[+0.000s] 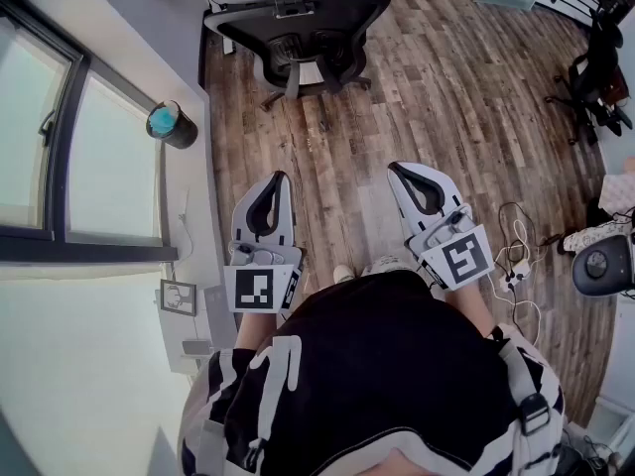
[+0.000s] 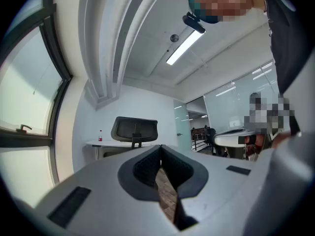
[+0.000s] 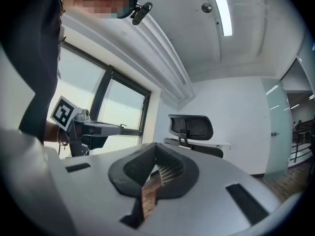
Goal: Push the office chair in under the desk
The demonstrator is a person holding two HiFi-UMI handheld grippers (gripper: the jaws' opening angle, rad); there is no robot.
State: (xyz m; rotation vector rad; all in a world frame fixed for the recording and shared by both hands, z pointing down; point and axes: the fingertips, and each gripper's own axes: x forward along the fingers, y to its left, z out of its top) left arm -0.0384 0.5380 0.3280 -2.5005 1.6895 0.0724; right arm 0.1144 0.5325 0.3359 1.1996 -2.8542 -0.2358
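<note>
Both grippers, left (image 1: 272,188) and right (image 1: 407,178), clenched empty, held level side by side. Chair (image 1: 297,30) well ahead on wood floor (image 1: 437,87), untouched.

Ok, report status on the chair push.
Left gripper shut, empty. Right gripper shut, empty. Chair ahead by the desk, untouched. Floor between looks free; cables lie off right.

Two grippers, left gripper (image 1: 277,180) and right gripper (image 1: 398,171), two chairs, office chair (image 1: 298,23) ahead and dark chair (image 1: 598,72) far right, one desk (image 2: 106,143), one bottle (image 2: 100,137), one blue-topped cup (image 1: 171,124).
</note>
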